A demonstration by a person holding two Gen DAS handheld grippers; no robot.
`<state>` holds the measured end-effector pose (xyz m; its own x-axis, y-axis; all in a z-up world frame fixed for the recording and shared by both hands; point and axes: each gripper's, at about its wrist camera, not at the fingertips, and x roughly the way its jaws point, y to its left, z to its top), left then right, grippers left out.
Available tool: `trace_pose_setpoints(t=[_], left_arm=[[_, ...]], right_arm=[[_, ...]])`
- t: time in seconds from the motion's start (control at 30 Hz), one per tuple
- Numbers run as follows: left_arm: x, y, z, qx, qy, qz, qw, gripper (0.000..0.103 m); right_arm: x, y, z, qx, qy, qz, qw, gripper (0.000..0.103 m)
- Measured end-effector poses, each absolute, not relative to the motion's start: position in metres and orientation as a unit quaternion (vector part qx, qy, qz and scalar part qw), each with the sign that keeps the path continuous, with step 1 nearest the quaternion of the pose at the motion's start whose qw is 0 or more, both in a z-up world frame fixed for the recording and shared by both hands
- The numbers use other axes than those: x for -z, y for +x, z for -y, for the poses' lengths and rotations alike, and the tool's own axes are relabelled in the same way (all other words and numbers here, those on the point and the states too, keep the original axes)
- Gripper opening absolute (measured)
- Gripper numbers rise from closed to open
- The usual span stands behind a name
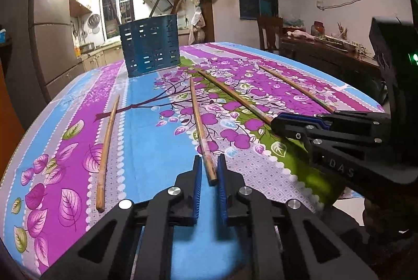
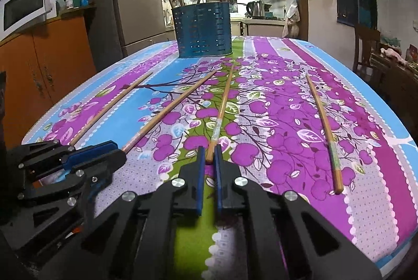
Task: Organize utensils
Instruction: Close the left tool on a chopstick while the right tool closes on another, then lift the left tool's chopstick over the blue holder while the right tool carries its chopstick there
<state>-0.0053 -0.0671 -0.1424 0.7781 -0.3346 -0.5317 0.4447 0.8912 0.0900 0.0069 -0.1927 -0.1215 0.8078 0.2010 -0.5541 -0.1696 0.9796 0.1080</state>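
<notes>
Two hand-held grippers, left (image 1: 209,170) and right (image 2: 209,157), each clamp one light, stiff, slippery bamboo chopstick (image 1: 199,123) by its near thick end.

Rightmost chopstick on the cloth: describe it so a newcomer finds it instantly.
Start at the blue slotted holder on the floral tablecloth. Four chopsticks lie in front of it. It is the rightmost chopstick, on the purple band, alone and away from both grippers.

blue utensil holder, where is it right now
The blue utensil holder stands upright at the table's far edge, beyond the four chopsticks, centre in the right wrist view, with sticks already inside.
</notes>
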Motion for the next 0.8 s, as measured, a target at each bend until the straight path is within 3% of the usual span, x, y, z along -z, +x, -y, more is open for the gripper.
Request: trace_pose_setpoints(t=[0.47,0.8], left_arm=[[0.113,-0.012,0.034,0.147,0.088,-0.247,0.954,0.007],[0.056,-0.012,0.011,0.162,0.100,-0.277,0.942,0.007]], right_arm=[[0.096,-0.011,0.201,-0.093,0.014,-0.272,0.958,0.005],[0.025,-0.028,0.220,-0.096,-0.020,-0.195,0.976,0.005]])
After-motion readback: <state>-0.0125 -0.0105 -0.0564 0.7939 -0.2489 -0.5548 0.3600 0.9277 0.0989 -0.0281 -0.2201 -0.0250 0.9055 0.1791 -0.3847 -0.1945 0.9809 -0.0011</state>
